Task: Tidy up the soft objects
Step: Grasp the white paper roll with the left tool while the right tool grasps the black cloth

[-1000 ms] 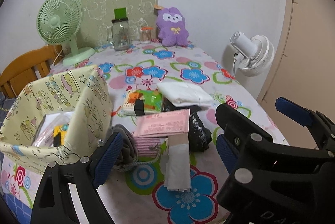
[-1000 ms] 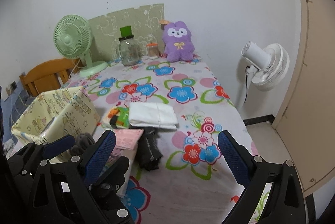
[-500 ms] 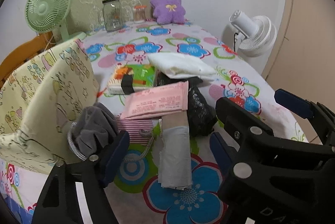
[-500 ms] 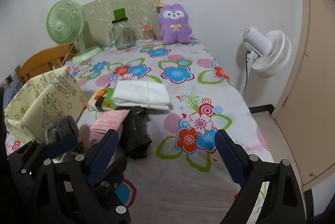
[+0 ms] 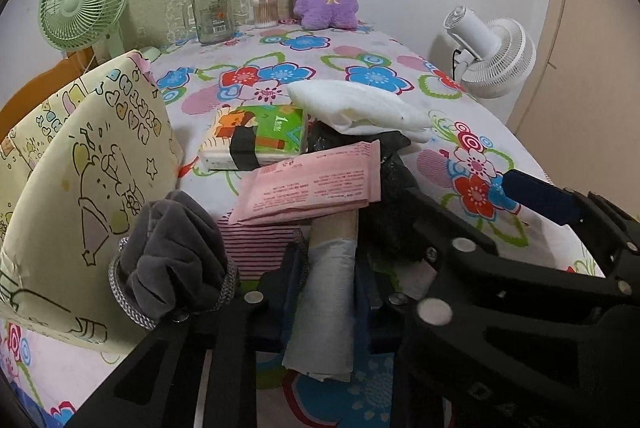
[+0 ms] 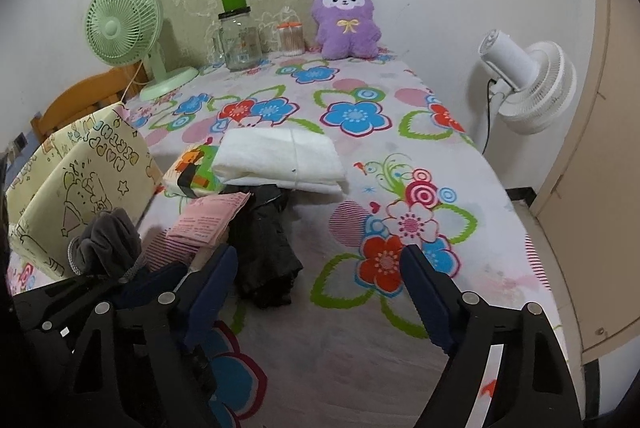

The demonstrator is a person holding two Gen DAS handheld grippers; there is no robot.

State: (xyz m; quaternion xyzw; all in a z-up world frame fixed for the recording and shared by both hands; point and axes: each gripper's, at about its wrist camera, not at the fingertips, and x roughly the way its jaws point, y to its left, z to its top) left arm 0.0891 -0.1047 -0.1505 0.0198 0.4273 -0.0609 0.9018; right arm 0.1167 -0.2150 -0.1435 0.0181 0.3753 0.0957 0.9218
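A pile of soft items lies on the flowered tablecloth (image 5: 360, 68): a pale grey plastic roll on a cardboard core (image 5: 326, 292), a pink packet (image 5: 312, 184), a striped cloth (image 5: 260, 248), a grey drawstring pouch (image 5: 176, 256), a black bag (image 6: 264, 248), a green tissue pack (image 5: 260, 136) and a folded white cloth (image 6: 280, 160). My left gripper (image 5: 328, 292) is shut on the grey roll, low on the table. My right gripper (image 6: 320, 280) is open and empty, just right of the black bag. A yellow patterned box (image 5: 80, 188) stands at the left.
At the table's far end stand a green desk fan (image 6: 128, 32), a glass jar (image 6: 238, 40), a small jar of swabs (image 6: 290, 40) and a purple plush (image 6: 346, 20). A white fan (image 6: 528, 84) stands off the right edge. A wooden chair (image 6: 80, 100) is at the left.
My left gripper has moved forward and down and closed its fingers on the grey roll. My right gripper has come lower and nearer the pile, still open.
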